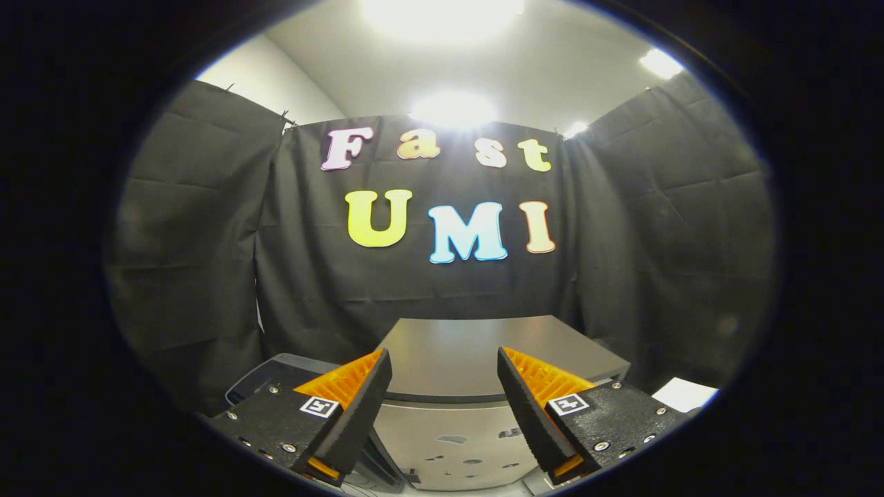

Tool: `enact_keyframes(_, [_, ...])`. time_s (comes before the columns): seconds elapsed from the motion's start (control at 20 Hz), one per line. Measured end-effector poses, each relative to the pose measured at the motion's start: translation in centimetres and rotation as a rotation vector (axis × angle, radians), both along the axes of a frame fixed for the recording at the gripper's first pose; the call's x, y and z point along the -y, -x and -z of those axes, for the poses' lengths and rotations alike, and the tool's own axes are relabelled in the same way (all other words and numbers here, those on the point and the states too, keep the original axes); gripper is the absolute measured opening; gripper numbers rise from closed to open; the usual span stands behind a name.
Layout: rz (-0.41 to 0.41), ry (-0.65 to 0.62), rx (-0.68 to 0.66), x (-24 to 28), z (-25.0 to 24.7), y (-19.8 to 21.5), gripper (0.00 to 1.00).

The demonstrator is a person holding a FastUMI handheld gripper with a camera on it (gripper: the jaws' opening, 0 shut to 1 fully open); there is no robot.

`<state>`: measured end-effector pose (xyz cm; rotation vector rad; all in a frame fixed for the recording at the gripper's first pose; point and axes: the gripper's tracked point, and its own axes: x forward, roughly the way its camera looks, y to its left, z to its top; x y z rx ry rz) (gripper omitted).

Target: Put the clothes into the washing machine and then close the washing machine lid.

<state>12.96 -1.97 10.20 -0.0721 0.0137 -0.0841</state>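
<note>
Gripper view: the gripper [444, 386] hangs above and in front of the washing machine [452, 428], looking toward the booth's black cloth wall [414, 290].
Hard to make out: the clothes cannot be picked out anywhere around the machine; a dark bin-like container [273, 378] left of the machine is half covered by the left finger, and its contents are hidden.
Cut off: the machine's front panel runs out of sight below the fingers, its markings too blurred to tell.
Gripper: fingers spread wide apart, released, holding nothing and touching nothing; the machine's flat grey top shows in the gap between them.
Washing machine lid [483, 345]: lies flat and closed on top of the machine, just beyond the fingertips.
Right of the machine: a small white sheet [685, 395], partly behind the right finger.
Behind the machine: the cloth wall hangs close at its back.
Above the machine: ceiling lights [452, 109] glare brightly.
</note>
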Motion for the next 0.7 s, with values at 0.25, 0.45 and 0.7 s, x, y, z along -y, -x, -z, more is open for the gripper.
enact_keyframes(0.25, [0.041, -0.001, 0.000, 3.4, 0.3, 2.1, 0.94])
enact_keyframes(0.45, [0.052, -0.005, -0.003, 4.6, 0.6, 3.0, 0.94])
enact_keyframes(0.7, [0.055, -0.012, -0.020, 4.9, 1.2, 3.5, 0.95])
